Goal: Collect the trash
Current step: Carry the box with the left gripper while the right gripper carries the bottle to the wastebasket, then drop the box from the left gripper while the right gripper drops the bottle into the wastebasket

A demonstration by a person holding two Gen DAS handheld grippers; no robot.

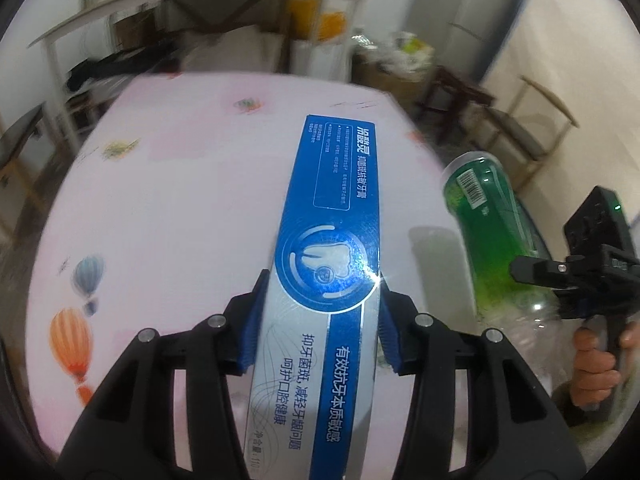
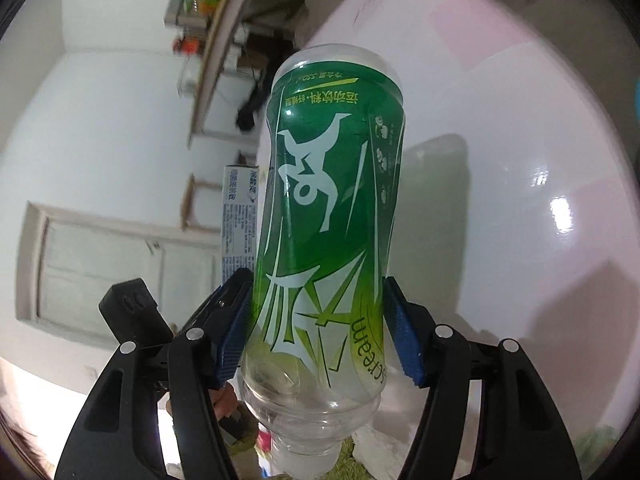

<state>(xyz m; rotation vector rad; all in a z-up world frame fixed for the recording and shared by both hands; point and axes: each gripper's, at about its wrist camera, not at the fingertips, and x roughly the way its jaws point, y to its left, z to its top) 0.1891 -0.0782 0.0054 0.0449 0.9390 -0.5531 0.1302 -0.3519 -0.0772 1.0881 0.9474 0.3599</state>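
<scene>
My left gripper (image 1: pixel 318 324) is shut on a long blue and silver toothpaste box (image 1: pixel 326 248), held above the pink table (image 1: pixel 180 208). The box points away from me. My right gripper (image 2: pixel 320 332) is shut on an empty clear plastic bottle with a green label (image 2: pixel 328 216), base pointing away, neck toward me. In the left wrist view the bottle (image 1: pixel 492 216) and the right gripper (image 1: pixel 560 276) show at the right, past the table's edge. In the right wrist view the toothpaste box (image 2: pixel 239 220) shows behind the bottle on the left.
The pink tablecloth has hot-air balloon prints (image 1: pixel 72 340). Chairs (image 1: pixel 532 128) stand to the right of the table. A shelf table (image 1: pixel 160 4) with clutter and a box of bags (image 1: pixel 400 60) stand behind it. A white door (image 2: pixel 112 268) shows in the right wrist view.
</scene>
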